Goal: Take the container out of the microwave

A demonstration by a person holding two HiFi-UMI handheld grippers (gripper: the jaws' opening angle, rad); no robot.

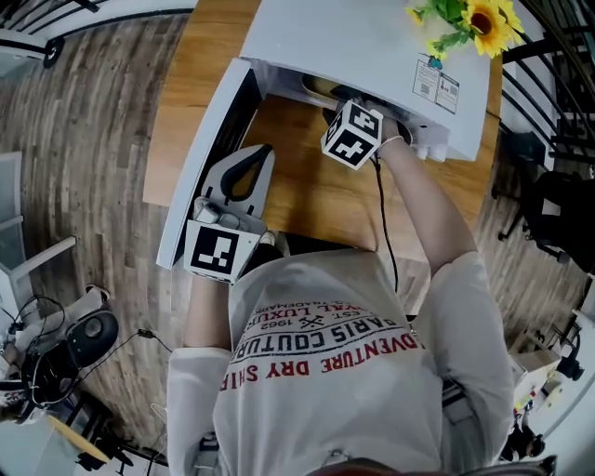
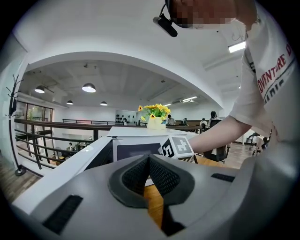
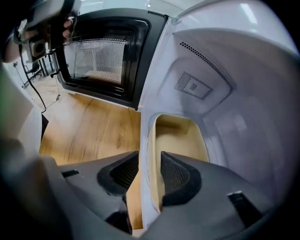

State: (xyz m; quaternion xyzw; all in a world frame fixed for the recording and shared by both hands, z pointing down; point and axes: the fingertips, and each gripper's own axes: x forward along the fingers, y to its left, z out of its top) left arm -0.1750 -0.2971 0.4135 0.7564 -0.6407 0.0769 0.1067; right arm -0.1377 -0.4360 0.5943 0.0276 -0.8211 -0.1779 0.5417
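Container: we find it inside the microwave, resting on the cavity floor close to the front opening. Its interior is beige and appears empty. In the head view only a small part of it shows under the top of the cavity.

Right gripper: it reaches into the cavity. Its jaws straddle the near wall of the container, one pad inside the container and the other on the outer side. We read the jaws as clenched on that wall. Its marker cube sits just outside the opening.

Left gripper: it is held back from the microwave, beside the door. Its pads meet at the tips and grasp nothing. It touches neither the door nor the container.

Door: it stands fully swung out at the person's left, with its mesh window facing the cavity.

Microwave: it stands on a wooden table, with bare tabletop showing in front of the opening. A pot of yellow flowers rests on top of the microwave, toward its right rear corner.
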